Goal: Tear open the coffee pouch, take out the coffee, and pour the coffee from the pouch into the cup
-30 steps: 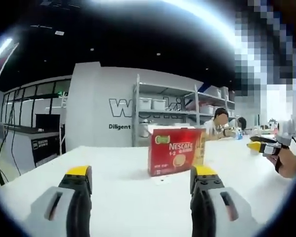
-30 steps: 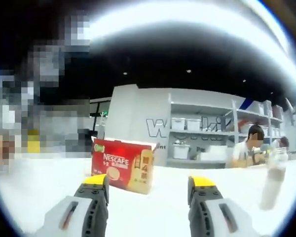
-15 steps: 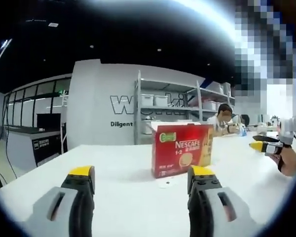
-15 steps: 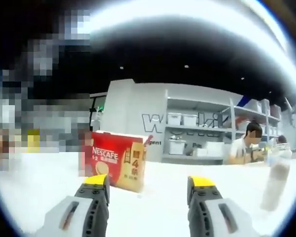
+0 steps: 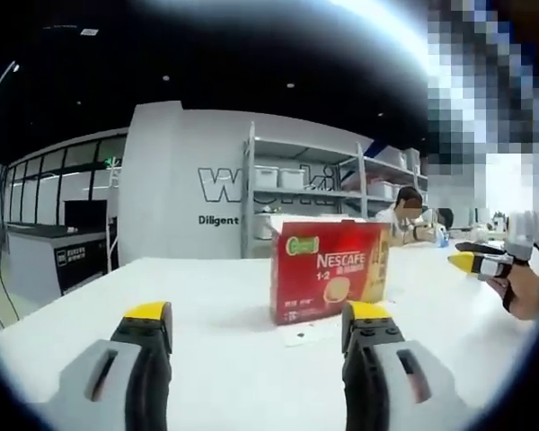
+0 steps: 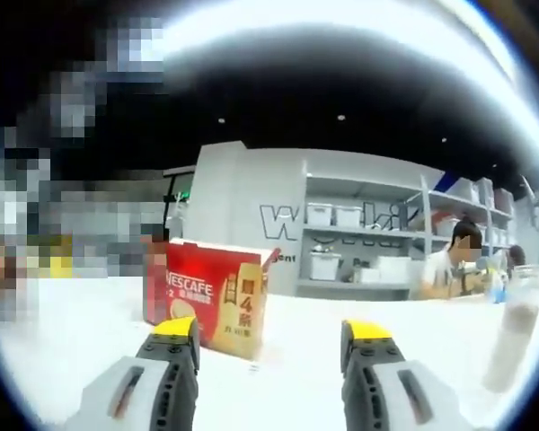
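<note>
The place was a large open workspace, something between an office and a lab. A long white bench (image 5: 207,296) stretched away under a dark ceiling with small spot lights. Behind it stood a grey wall with big lettering (image 5: 217,184) and metal shelving (image 5: 305,193) stacked with white storage bins (image 6: 322,214). A person (image 6: 445,262) sat working at the far end of the bench.

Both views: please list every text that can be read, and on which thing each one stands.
"NESCAFE": red box, front face.
"1+2": the box, under the brand.
"4": the box's side face; the other characters there are too blurred.
"Diligent": grey wall.
"w…": big wall letters behind the shelves, not readable whole.
Small print at the box's bottom: too small.
</note>
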### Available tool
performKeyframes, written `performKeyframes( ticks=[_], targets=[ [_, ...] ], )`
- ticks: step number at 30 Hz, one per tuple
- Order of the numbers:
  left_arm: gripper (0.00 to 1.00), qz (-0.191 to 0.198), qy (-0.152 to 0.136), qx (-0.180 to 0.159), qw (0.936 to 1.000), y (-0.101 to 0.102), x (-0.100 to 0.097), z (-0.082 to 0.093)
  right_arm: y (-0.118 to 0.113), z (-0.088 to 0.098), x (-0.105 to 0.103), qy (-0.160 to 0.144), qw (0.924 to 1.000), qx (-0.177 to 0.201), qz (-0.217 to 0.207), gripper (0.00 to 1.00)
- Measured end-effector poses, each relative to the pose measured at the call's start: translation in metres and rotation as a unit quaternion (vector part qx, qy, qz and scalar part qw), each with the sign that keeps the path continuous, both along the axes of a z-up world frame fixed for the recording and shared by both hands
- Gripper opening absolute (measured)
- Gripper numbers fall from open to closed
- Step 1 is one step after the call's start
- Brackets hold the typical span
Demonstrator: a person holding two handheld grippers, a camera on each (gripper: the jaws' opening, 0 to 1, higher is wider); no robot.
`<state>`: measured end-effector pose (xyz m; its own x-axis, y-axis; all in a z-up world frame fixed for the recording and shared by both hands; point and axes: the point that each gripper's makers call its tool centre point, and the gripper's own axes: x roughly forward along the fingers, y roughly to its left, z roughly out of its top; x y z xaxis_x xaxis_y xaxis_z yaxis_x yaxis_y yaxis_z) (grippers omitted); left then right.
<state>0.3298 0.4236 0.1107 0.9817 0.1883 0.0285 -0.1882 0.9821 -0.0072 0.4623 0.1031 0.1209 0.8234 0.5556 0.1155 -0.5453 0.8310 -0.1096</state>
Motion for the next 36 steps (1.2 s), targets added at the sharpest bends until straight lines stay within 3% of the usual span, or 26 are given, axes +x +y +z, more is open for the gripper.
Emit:
performKeyframes(
  ticks=[8,14,19,31,36],
  targets=[
    [0.78,-0.007,-0.004,0.008,0.9999,-0.007,0.01,0.016,0.011,0.001,0.006,0.009,0.9999,-0.006,0.001,0.64],
    [0.78,-0.008,0.009,0.006,0.9999,-0.005,0.017,0.013,0.009,0.001,0.012,0.017,0.9998,-0.008,-0.003,0.63],
    [0.78,-0.005,0.007,-0.032,0.9994,0.006,0.021,0.007,0.007,0.004,0.017,0.018,0.9998,-0.002,-0.003,0.64],
    [0.78,-0.014,0.02,-0.027,0.9994,-0.003,0.04,0.017,0.023,0.021,0.023,0.012,0.9999,-0.003,-0.001,0.64],
    [0.77,-0.019,0.019,-0.023,0.9994,-0.009,0.049,0.023,0.027,0.021,0.03,0.026,0.9995,0.017,-0.008,0.64]
  ],
)
